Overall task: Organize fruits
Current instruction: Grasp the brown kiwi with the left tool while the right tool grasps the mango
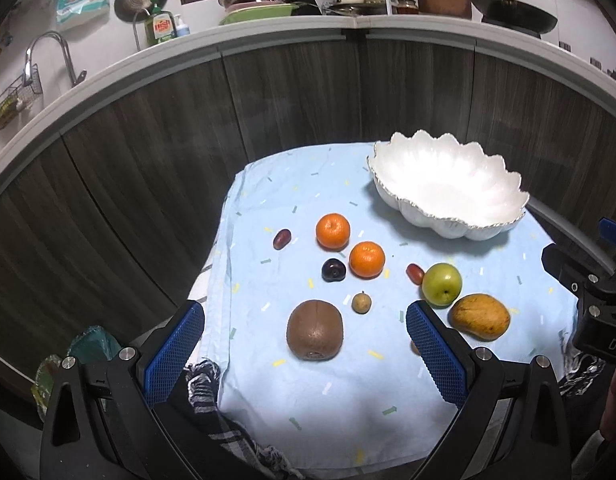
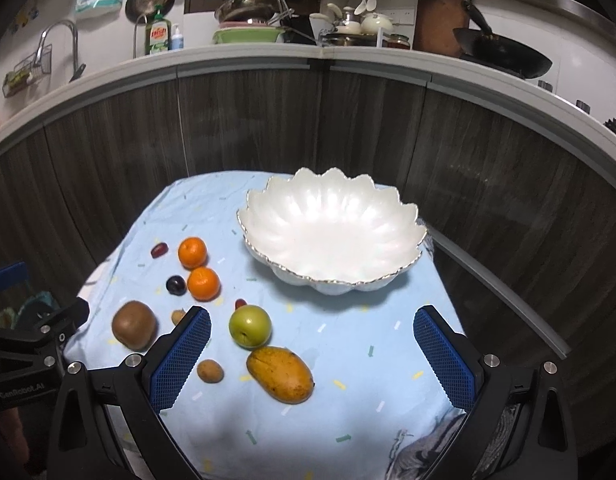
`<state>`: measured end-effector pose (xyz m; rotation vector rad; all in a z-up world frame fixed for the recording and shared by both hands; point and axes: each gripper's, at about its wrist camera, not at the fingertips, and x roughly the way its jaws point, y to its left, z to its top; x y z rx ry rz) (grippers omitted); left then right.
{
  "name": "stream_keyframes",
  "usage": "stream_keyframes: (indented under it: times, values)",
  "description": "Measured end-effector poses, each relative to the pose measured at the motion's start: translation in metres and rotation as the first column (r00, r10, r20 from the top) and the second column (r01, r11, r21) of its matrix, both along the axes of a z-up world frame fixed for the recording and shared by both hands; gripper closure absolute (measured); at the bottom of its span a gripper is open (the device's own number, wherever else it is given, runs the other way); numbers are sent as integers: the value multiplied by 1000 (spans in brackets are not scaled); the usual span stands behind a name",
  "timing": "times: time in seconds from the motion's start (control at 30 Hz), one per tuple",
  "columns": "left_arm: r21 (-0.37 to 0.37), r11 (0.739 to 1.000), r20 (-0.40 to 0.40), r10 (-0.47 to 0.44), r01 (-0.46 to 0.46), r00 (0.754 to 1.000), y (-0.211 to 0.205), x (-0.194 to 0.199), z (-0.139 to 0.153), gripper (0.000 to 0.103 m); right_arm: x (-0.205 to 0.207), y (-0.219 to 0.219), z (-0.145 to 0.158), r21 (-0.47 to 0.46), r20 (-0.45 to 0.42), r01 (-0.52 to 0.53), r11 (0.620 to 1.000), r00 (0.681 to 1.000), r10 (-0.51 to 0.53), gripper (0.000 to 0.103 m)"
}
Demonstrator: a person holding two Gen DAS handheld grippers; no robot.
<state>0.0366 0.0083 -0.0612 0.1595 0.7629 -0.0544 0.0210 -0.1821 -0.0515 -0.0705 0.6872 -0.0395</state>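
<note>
Fruits lie loose on the pale blue cloth [image 1: 348,392] and none is in the white scalloped bowl [image 2: 388,204] yet, so I judge the sorting has not begun and the step in hand is choosing a first piece. Reading my left view from left to right: a dark red grape [image 1: 282,239] at about ten o'clock of the spread, then the kiwi [image 1: 315,330] at six, nearest my left claw [image 1: 306,352], then two mandarins [image 1: 333,231] [image 1: 367,259] close together with a dark plum [image 1: 333,270] just beside the nearer one, a small brown longan [image 1: 361,303], a second red grape [image 1: 415,273] beside the green apple [image 1: 442,284], and the mango [image 1: 479,316] at four o'clock; the bowl stands at one o'clock, well apart from them all. My left claw hangs spread wide and empty, and my right claw [image 2: 312,356] is the same, hovering with the apple and mango just ahead at ten o'clock. I would guess the kiwi suits my left and the mango my right; each calls for a drop straight down and a soft squeeze. The apple touches or nearly touches the mango, and another small brown fruit [image 2: 210,371] lies near it, so a finger could nudge either aside.
</note>
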Motion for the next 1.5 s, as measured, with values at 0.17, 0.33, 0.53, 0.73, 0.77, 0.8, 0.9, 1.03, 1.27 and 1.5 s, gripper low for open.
stream_keyframes:
  times: [0.17,0.33,0.53,0.73,0.77,0.8,0.9,1.03,1.27,1.5]
  values:
    - [9,1000,-27,-5,5,1000,0,11,-19,0,10,2,-23,-14,-41,-19,1000,999,18,0]
    - [16,1000,-48,-7,8,999,0,18,-38,0,21,2,-44,-24,-88,-33,999,996,30,0]
    - [13,1000,-66,-16,16,998,1,28,-57,0,32,5,-68,-38,-124,-52,998,991,47,0]
    - [18,1000,-81,-23,25,996,0,39,-74,0,38,6,-88,-41,-161,-69,997,985,62,1]
    - [15,1000,-87,-21,22,996,1,41,-77,0,39,6,-91,-40,-167,-72,997,984,65,1]
    - [14,1000,-90,-19,21,996,1,42,-79,0,40,7,-93,-40,-170,-76,996,983,68,1]
    - [15,1000,-98,-11,12,995,2,47,-85,0,43,8,-101,-40,-185,-85,996,980,77,1]
    - [15,1000,-107,2,0,994,4,53,-92,0,46,10,-111,-42,-202,-97,994,975,87,3]
    - [19,1000,-117,1,1,993,3,58,-101,1,50,13,-122,-33,-221,-114,993,970,104,9]
    - [18,1000,-132,3,-1,991,2,64,-108,5,55,14,-131,-11,-251,-130,991,960,123,17]
